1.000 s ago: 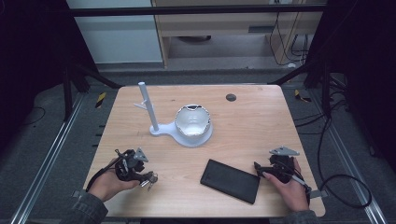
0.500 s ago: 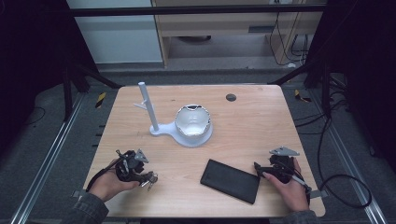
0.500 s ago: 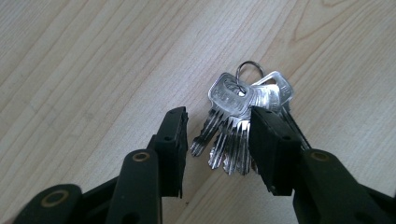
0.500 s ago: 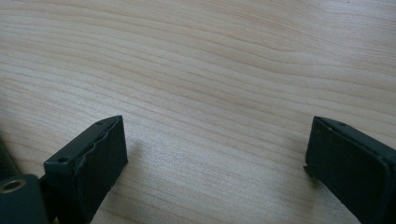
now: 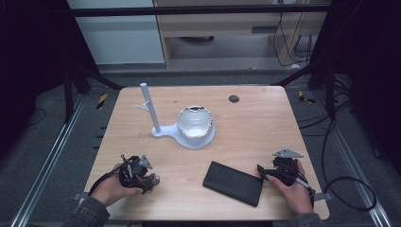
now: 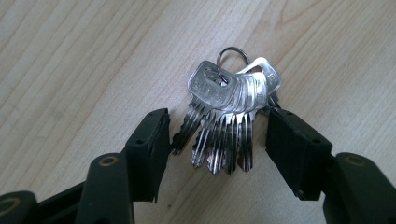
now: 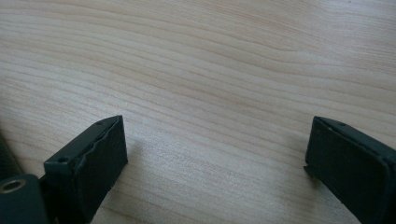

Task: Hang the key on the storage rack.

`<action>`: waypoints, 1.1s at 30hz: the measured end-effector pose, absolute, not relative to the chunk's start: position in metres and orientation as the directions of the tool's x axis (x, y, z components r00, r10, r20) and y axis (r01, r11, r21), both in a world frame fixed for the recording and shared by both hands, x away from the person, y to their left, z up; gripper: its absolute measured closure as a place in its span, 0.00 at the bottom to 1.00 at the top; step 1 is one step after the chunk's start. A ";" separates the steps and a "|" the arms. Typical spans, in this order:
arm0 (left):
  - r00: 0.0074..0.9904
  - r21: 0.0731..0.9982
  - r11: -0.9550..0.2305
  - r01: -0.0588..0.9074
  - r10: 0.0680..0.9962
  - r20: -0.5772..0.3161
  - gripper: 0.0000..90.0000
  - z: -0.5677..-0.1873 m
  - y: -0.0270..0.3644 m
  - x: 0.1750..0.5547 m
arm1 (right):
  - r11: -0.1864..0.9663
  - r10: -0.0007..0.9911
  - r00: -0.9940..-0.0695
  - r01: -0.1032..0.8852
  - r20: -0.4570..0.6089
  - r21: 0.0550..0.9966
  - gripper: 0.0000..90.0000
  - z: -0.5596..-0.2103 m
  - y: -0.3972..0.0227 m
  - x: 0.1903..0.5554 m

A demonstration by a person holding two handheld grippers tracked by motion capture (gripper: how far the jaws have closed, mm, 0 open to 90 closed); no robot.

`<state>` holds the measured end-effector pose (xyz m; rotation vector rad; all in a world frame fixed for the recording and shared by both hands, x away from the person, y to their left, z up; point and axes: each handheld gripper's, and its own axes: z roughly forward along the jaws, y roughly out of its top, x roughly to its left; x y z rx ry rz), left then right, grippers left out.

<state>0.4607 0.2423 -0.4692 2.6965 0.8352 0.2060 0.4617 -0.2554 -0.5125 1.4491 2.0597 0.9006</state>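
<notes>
Left tongs [image 6: 217,140], which have just been opening, stand spread around the keys [image 6: 229,116] lying on the table [image 5: 255,123]; right tongs [image 7: 215,154] spread, empty. Keys not yet lifted.

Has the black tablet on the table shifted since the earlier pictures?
No. The black tablet lies at the same angle, below and right of the white stand, as before, beside the right gripper.

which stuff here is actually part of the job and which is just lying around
In the job:
- bunch of keys, lying between the jaws of the left gripper, which have just been opening

Lying about:
- black tablet
- white bowl on its stand
- white post
- right gripper, open over bare wood
</notes>
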 end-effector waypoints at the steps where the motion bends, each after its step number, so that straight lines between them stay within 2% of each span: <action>1: 0.819 0.337 -0.778 0.530 0.573 0.035 0.45 -0.469 0.243 0.463 | 0.230 0.941 -0.337 0.638 -0.001 0.735 0.06 -0.513 -0.255 0.462; 3: 0.818 0.338 -0.775 0.533 0.574 0.026 0.45 -0.470 0.244 0.464 | 0.230 0.941 -0.338 0.638 -0.001 0.735 0.06 -0.513 -0.255 0.462; 11: 0.826 0.329 -0.780 0.532 0.563 0.000 0.57 -0.468 0.240 0.467 | 0.230 0.941 -0.338 0.639 0.000 0.734 0.06 -0.512 -0.255 0.462; 12: 0.826 0.329 -0.780 0.533 0.563 -0.003 0.60 -0.468 0.239 0.468 | 0.230 0.941 -0.338 0.639 0.000 0.734 0.06 -0.512 -0.255 0.462; 14: 0.829 0.323 -0.784 0.530 0.560 -0.003 0.72 -0.467 0.237 0.468 | 0.230 0.941 -0.337 0.640 -0.001 0.733 0.06 -0.513 -0.255 0.462; 17: 0.827 0.312 -0.786 0.534 0.562 -0.002 0.75 -0.466 0.235 0.468 | 0.231 0.941 -0.338 0.639 -0.002 0.733 0.06 -0.513 -0.255 0.462; 18: 0.827 0.307 -0.786 0.536 0.562 -0.003 0.84 -0.466 0.234 0.468 | 0.233 0.940 -0.340 0.638 -0.003 0.734 0.06 -0.513 -0.255 0.462; 19: 0.826 0.307 -0.785 0.538 0.564 -0.004 0.88 -0.466 0.234 0.468 | 0.231 0.941 -0.339 0.639 -0.002 0.733 0.06 -0.513 -0.255 0.462; 30: 0.825 0.277 -0.792 0.544 0.566 -0.004 0.89 -0.462 0.231 0.470 | 0.232 0.941 -0.340 0.639 -0.001 0.733 0.06 -0.513 -0.255 0.462; 33: 0.824 0.284 -0.790 0.543 0.566 -0.003 0.92 -0.461 0.231 0.469 | 0.232 0.940 -0.340 0.639 -0.001 0.733 0.06 -0.513 -0.255 0.461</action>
